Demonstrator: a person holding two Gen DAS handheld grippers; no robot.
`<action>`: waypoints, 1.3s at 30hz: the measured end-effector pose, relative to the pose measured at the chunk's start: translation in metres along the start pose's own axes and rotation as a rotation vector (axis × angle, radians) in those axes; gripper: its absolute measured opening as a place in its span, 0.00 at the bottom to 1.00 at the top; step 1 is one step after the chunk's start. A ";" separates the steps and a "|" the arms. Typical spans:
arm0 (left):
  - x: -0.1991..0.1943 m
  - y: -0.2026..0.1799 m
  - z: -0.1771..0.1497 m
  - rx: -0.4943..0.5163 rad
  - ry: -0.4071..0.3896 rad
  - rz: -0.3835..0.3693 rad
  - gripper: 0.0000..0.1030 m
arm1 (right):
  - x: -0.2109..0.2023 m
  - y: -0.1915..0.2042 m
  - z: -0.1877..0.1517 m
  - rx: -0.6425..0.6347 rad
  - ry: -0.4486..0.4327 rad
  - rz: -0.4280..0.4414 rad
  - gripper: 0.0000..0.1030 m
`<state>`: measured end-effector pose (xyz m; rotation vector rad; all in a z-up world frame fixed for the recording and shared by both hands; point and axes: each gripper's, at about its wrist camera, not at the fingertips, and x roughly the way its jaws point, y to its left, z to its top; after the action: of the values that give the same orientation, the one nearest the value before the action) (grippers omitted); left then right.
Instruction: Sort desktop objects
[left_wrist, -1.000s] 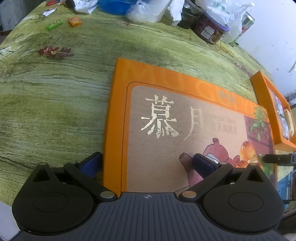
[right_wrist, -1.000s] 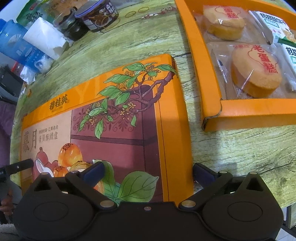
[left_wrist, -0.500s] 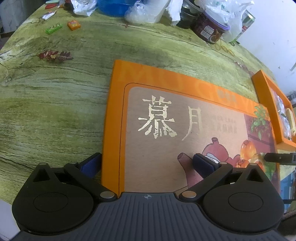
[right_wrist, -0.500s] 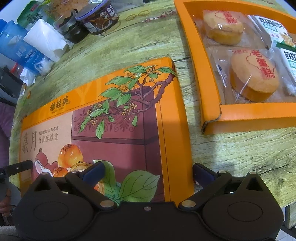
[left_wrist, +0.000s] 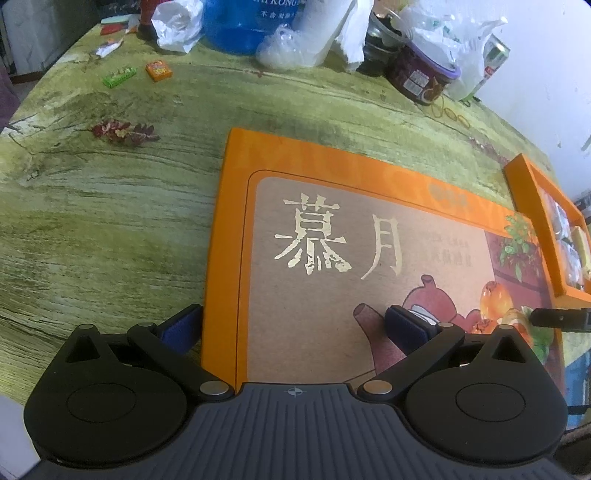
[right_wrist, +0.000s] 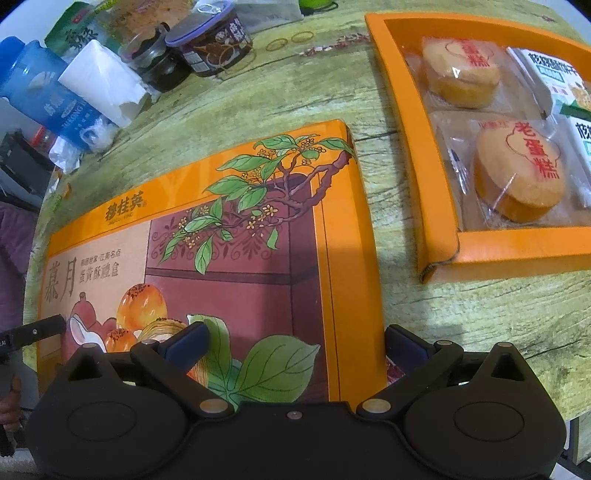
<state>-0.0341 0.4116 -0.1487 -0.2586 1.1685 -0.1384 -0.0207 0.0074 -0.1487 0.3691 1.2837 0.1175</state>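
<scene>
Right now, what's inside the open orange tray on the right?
The orange tray holds two round wrapped cakes with red lettering, beside white and green snack packets. The tray's right part runs out of the picture, so anything there is unseen.

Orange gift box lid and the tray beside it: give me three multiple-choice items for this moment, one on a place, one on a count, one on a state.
1. Where does the open tray lie relative to the orange gift box lid?
A. On top of it
B. Beside it on the table, apart from it
C. Under it

2. How many round yellow cakes show in the tray in the right wrist view?
A. Two
B. Four
C. None

3. How do the left gripper and right gripper stand?
A. Both shut
B. Left shut, right open
C. Both open, each straddling one end edge of the lid

Answers:
1 B, a strip of bare table shows between lid and tray.
2 A, two wrapped cakes lie one behind the other.
3 C, each has one finger over the lid and one outside its edge.
</scene>
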 end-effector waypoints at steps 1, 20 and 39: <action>-0.001 0.000 0.000 -0.001 -0.003 0.001 1.00 | 0.000 0.001 0.001 -0.002 -0.002 0.001 0.99; -0.019 0.003 0.005 -0.009 -0.073 0.023 1.00 | -0.003 0.016 0.009 -0.049 -0.036 0.022 0.99; -0.029 -0.001 0.021 0.001 -0.120 0.023 1.00 | -0.009 0.023 0.023 -0.065 -0.087 0.035 0.99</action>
<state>-0.0256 0.4207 -0.1153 -0.2489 1.0521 -0.1020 0.0015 0.0210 -0.1273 0.3373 1.1854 0.1707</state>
